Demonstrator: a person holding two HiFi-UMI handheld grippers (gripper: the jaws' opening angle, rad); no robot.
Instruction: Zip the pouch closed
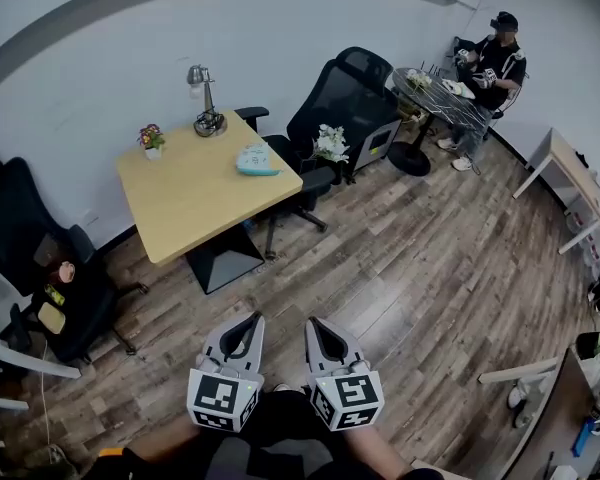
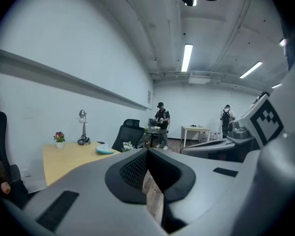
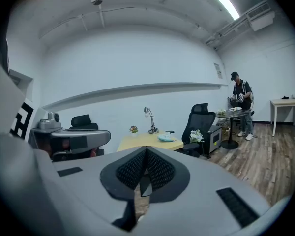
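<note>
Two sets of jaws clenched on nothing: left gripper (image 1: 248, 320), right gripper (image 1: 318, 326), side by side above plank floor (image 1: 410, 258). Pale-blue item, likely pouch (image 1: 257, 160), on yellow table (image 1: 185, 203) well ahead. Only left gripper view shows backpack-wearing person (image 2: 226, 116) by far wall.

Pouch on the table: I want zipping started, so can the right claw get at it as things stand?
Probably not yet. The right claw is shut and empty, near the person, while the pouch lies on the table across open floor.
</note>
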